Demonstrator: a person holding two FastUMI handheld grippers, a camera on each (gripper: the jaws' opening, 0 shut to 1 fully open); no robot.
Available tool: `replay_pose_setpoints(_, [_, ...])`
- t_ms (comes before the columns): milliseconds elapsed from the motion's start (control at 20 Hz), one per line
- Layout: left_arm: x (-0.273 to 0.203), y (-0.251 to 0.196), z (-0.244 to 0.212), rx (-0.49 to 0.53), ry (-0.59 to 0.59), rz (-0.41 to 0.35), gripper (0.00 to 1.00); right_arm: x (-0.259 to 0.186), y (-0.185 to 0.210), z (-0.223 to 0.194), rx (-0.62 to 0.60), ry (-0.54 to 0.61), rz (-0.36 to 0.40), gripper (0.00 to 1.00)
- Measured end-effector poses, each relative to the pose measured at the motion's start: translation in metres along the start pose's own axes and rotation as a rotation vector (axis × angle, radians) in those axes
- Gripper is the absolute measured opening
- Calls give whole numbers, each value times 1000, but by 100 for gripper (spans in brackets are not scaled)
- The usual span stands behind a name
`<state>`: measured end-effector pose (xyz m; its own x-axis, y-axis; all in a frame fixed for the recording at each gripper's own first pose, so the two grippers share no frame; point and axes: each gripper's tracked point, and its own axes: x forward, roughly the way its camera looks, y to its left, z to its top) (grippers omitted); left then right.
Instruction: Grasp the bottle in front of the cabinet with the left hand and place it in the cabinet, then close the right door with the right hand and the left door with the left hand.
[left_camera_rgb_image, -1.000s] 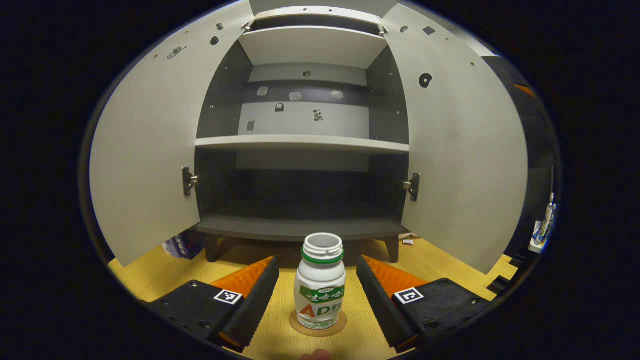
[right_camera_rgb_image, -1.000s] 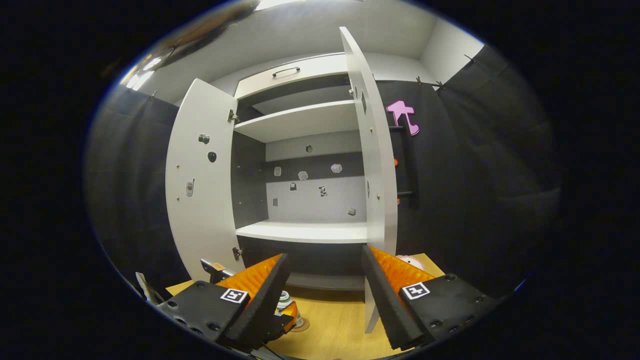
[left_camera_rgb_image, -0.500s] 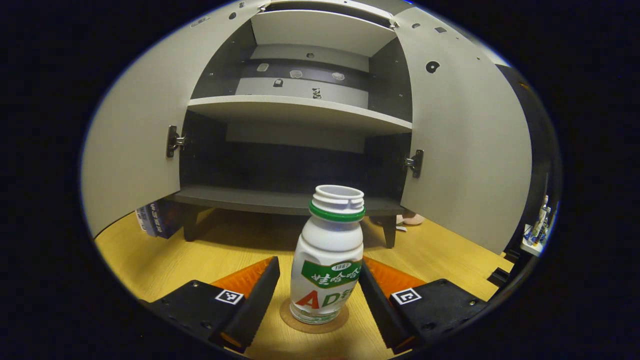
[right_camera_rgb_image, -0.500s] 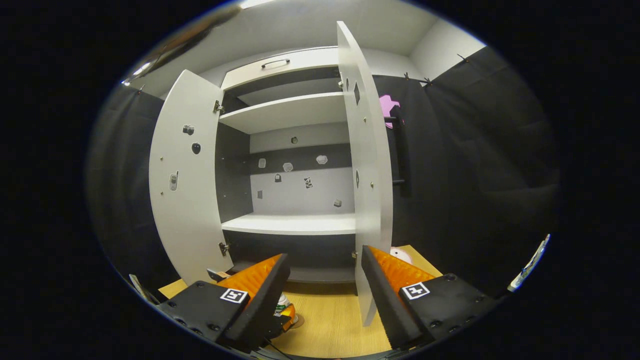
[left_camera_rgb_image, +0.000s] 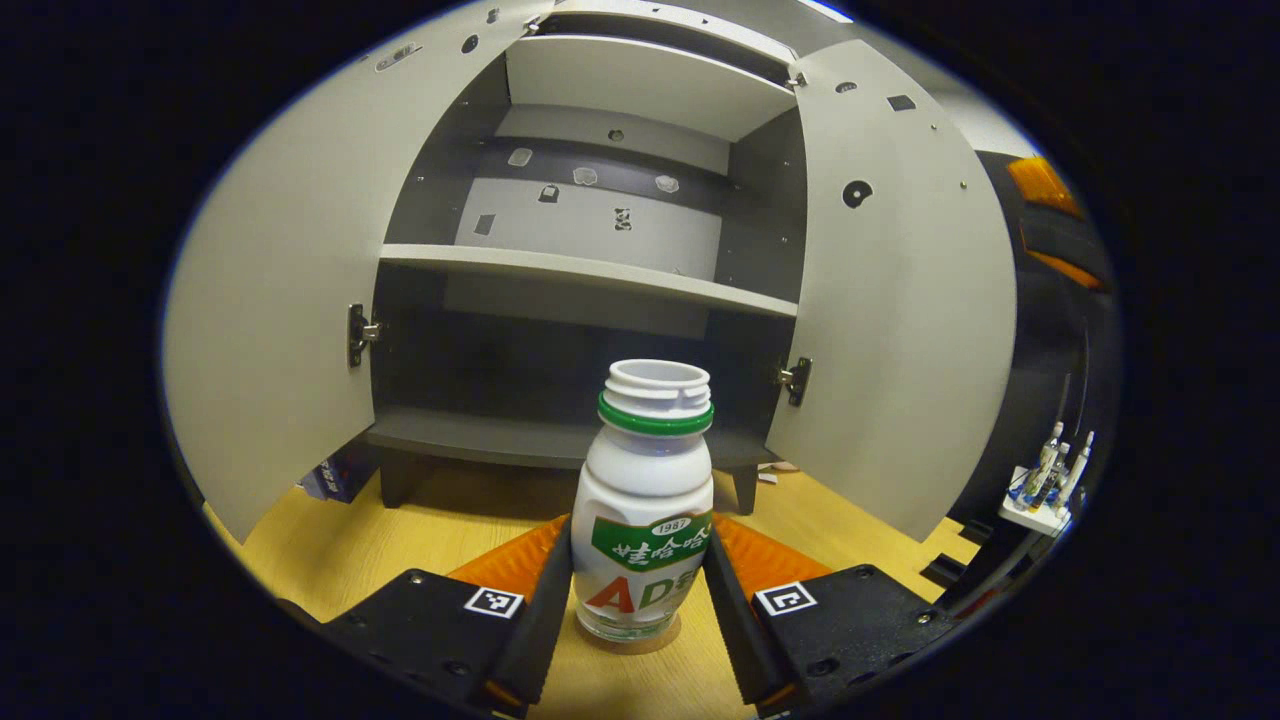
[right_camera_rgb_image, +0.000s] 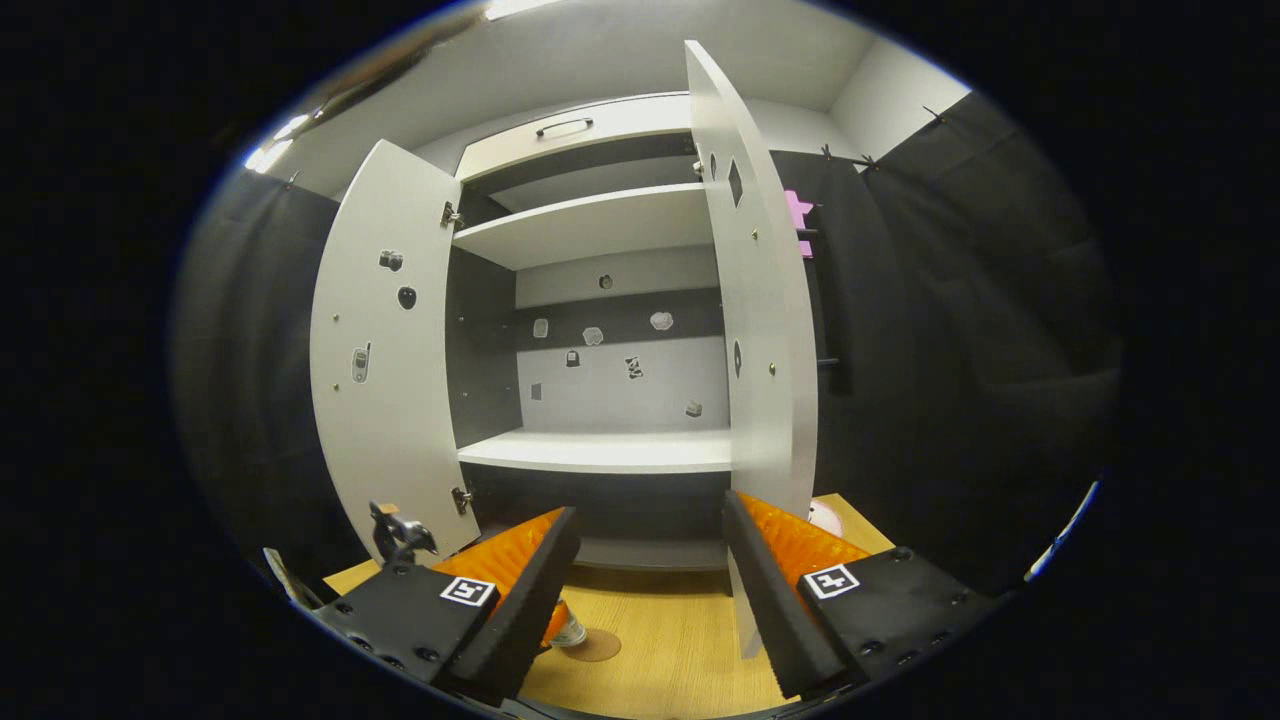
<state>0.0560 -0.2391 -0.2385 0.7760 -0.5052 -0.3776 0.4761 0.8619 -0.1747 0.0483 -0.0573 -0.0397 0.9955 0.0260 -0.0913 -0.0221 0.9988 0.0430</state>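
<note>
Round cork coaster (right_camera_rgb_image: 592, 645) on wooden floor (left_camera_rgb_image: 330, 540), ahead of tongs. Blue box (left_camera_rgb_image: 335, 478) far left; small bottles on white stand (left_camera_rgb_image: 1045, 490) far right.

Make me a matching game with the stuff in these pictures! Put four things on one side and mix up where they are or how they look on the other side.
Things:
1. bottle
2. right door
3. right gripper
4. coaster

States or places:
A. swung open, edge toward the right gripper's camera
B. round and brown, flat on the wooden floor
C. fingers spread apart, nothing between them
D. no cap, green ring at the neck, squeezed between the left gripper fingers

Pairs: 1-D, 2-A, 3-C, 4-B
</note>
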Motion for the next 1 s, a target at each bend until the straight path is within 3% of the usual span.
replay_pose_setpoints(350, [-7, 4, 122, 6, -130, 22, 70, -2, 0, -4, 16, 0, 16, 96])
replay_pose_setpoints(550, [10, 8, 200, 1, -192, 22, 70, -12, -14, -5, -2, -10, -25, 96])
replay_pose_setpoints(750, [45, 18, 261, 28, -263, 42, 70, -26, -31, 1, -6, -28, -85, 96])
replay_pose_setpoints(1000, [118, 30, 296, 0, -190, 32, 70, -36, -55, 8, -5, -43, -151, 96])
